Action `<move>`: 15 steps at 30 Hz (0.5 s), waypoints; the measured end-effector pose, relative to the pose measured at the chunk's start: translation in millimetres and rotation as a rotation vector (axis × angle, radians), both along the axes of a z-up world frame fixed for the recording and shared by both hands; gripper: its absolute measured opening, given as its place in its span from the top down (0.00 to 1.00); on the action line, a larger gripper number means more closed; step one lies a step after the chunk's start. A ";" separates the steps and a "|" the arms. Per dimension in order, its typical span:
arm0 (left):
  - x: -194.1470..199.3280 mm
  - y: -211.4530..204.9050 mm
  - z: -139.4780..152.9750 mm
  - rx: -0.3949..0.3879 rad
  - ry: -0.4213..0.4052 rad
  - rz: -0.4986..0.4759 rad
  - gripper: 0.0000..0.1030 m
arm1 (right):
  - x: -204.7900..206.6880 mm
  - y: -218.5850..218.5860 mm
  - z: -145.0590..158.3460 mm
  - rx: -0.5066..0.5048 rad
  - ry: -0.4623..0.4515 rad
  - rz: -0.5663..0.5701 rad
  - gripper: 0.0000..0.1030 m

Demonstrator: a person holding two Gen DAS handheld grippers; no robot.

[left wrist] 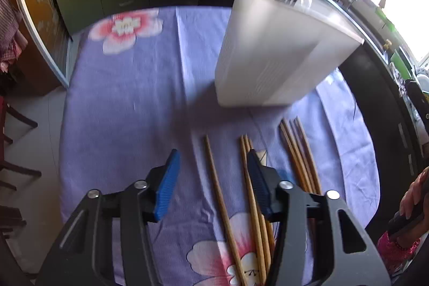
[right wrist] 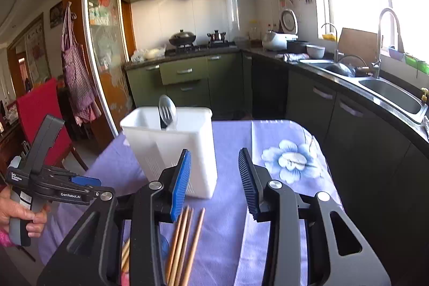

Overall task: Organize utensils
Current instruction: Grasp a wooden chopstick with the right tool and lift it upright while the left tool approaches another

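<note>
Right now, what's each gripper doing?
Left gripper: jaws open, empty, above the chopsticks.
Right gripper: jaws open, empty.

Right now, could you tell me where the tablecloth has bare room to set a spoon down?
Free: the lilac tablecloth left of the white utensil holder, up to the pink flower print; also the patch right of the holder around the blue flower print. Crowded: the near strip in front of the holder, where the chopsticks lie beneath the left claw.
</note>
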State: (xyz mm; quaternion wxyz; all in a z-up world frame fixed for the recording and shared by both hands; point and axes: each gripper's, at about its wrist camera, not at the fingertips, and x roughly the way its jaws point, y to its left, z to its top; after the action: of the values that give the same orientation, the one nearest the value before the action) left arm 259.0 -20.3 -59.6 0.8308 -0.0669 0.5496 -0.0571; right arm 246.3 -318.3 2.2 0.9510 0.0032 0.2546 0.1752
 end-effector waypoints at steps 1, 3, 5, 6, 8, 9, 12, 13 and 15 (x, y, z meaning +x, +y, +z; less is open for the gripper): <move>-1.8 -1.4 -10.8 0.006 0.037 -0.003 0.65 | -3.3 -2.6 -8.0 -0.020 0.023 0.000 0.64; -5.6 -7.8 -24.2 0.031 0.066 -0.006 0.68 | -9.1 -8.3 -20.2 -0.038 0.055 -0.003 0.64; -4.0 -14.3 -31.3 0.044 0.085 -0.007 0.69 | -12.0 -12.7 -32.2 -0.043 0.086 -0.004 0.64; -2.1 -17.3 -34.1 0.050 0.092 -0.006 0.69 | -12.4 -15.9 -35.6 -0.040 0.099 -0.007 0.64; 3.3 -21.7 -37.8 0.062 0.106 0.001 0.70 | -15.0 -22.7 -41.3 -0.034 0.119 -0.009 0.64; 5.9 -23.9 -39.0 0.066 0.112 0.000 0.71 | -16.6 -24.5 -43.3 -0.031 0.123 -0.008 0.64; 10.8 -29.9 -42.0 0.080 0.128 -0.002 0.80 | -20.0 -29.0 -44.7 -0.027 0.125 -0.009 0.64; 11.6 -31.6 -43.5 0.087 0.134 0.000 0.84 | -18.9 -30.2 -43.6 -0.025 0.128 -0.010 0.61; 12.9 -34.2 -44.2 0.104 0.132 0.006 0.86 | -18.8 -32.3 -43.3 -0.020 0.130 -0.011 0.60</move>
State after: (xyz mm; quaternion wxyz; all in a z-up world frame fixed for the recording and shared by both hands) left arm 271.9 -54.5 -103.8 0.7954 -0.0290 0.6050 -0.0216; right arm 227.5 -350.7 -41.1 0.9335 0.0065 0.3175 0.1667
